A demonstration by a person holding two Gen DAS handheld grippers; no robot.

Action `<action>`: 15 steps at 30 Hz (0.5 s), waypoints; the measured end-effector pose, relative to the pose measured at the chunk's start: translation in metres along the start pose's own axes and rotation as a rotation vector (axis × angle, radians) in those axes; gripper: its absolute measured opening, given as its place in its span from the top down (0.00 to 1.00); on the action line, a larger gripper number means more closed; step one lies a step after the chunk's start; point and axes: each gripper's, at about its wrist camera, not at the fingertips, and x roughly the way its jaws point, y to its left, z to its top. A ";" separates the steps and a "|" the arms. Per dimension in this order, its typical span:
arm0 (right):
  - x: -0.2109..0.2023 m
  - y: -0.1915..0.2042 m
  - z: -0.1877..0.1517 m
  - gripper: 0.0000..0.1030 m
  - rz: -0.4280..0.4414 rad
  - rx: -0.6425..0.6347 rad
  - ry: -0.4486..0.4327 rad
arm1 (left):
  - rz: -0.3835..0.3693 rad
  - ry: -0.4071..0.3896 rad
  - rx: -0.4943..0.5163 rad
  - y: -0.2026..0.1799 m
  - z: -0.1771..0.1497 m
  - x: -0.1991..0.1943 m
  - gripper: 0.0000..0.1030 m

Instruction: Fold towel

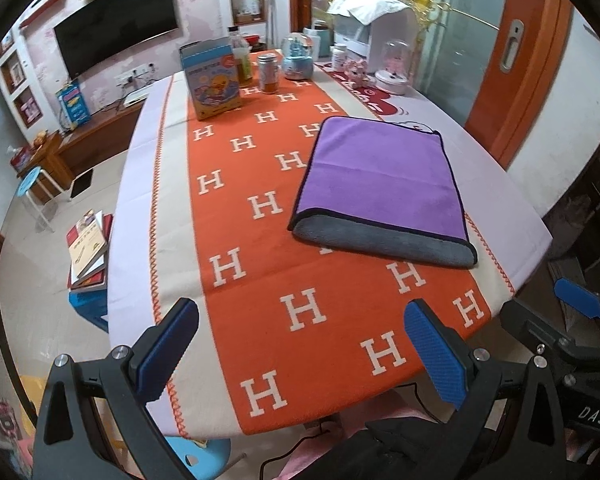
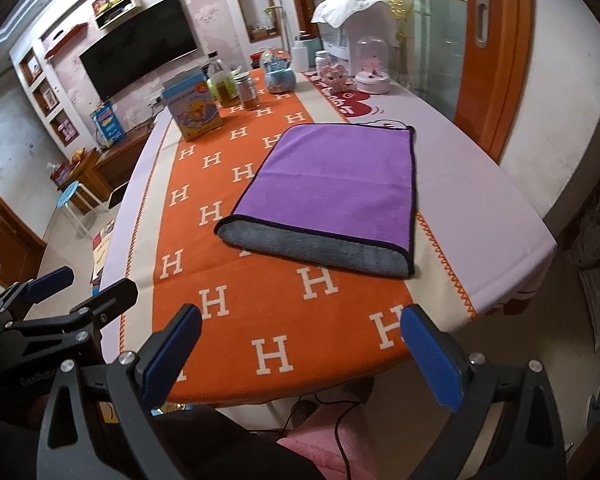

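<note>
Orange runner printed with white H letters covers the middle of a pale-clothed table in a living room, with a dark television on the wall beyond the table's far left corner. On the runner's right half lies the towel — purple on top, grey underneath, already folded over on itself into a flat rectangle. Its rounded grey fold faces the near table edge, and its dark-piped edges run along the sides. Its right side hangs past the runner's zigzag border onto the pale cloth; in the right wrist view the towel shows the same overlap.

Past the towel, at the runner's far end, stand a blue box with a yellow duck, a bottle of yellowish liquid and a metal-lidded jar close together, with a blue snow globe just to their right.

Left gripper hovers over the near table edge, well short of the towel, its blue-padded fingers spread wide with nothing between them. Right gripper hangs likewise at the near edge — jaws wide apart, empty, clear of the towel.
</note>
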 end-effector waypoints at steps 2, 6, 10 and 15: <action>0.002 -0.005 0.000 0.03 -0.014 0.008 -0.009 | -0.009 0.007 0.015 -0.003 0.003 0.004 0.01; 0.010 -0.015 0.002 0.04 -0.030 0.022 -0.013 | -0.020 0.028 0.046 -0.011 0.010 0.016 0.01; 0.021 -0.027 0.008 0.06 -0.037 0.013 -0.021 | -0.022 0.047 0.077 -0.019 0.023 0.032 0.01; 0.041 -0.044 0.023 0.07 -0.032 0.015 -0.010 | -0.019 0.085 0.104 -0.027 0.042 0.054 0.01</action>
